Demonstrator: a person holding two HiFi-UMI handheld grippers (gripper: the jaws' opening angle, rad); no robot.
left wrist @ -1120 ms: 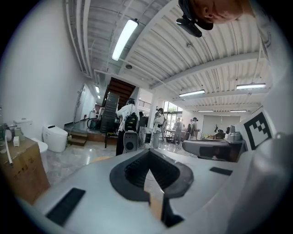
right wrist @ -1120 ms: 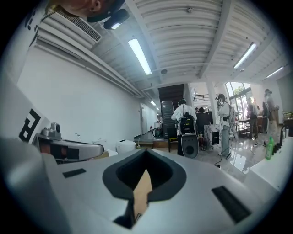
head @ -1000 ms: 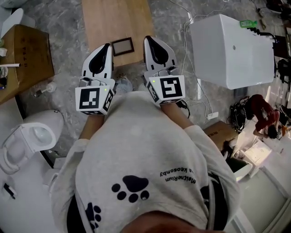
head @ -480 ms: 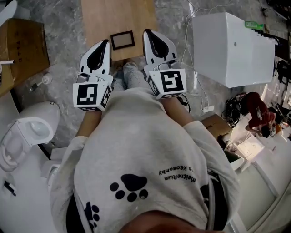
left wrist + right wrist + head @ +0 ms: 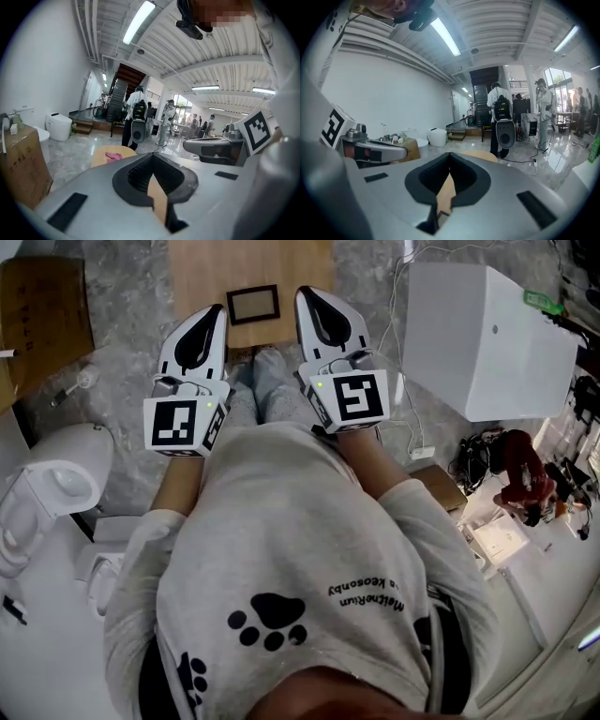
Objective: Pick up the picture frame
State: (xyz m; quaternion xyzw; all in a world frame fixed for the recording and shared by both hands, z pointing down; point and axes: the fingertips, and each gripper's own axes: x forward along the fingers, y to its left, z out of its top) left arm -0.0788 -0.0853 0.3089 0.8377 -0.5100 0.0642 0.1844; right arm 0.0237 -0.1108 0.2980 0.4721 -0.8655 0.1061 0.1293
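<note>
A small dark picture frame (image 5: 253, 305) lies flat near the front edge of a low wooden table (image 5: 202, 273) in the head view. My left gripper (image 5: 214, 313) is shut and empty, its tip just left of the frame. To the frame's right, my right gripper (image 5: 306, 296) is likewise shut and holds nothing. Both grippers are held side by side in front of the person, apart from the frame. In the left gripper view the shut left gripper (image 5: 151, 157) shows only a sliver of the wooden table (image 5: 158, 201) through the slit. The right gripper (image 5: 449, 157) looks the same in its own view.
A white box-shaped unit (image 5: 487, 338) with cables stands right of the table. A cardboard box (image 5: 42, 320) is at left, a white toilet (image 5: 52, 488) below it. A pink cloth (image 5: 112, 156) lies on the table's far part. People (image 5: 502, 119) stand farther off in the hall.
Both grippers have sunk and moved forward toward the table's front edge, so the frame now lies between their tips. Their jaws have stayed shut.
</note>
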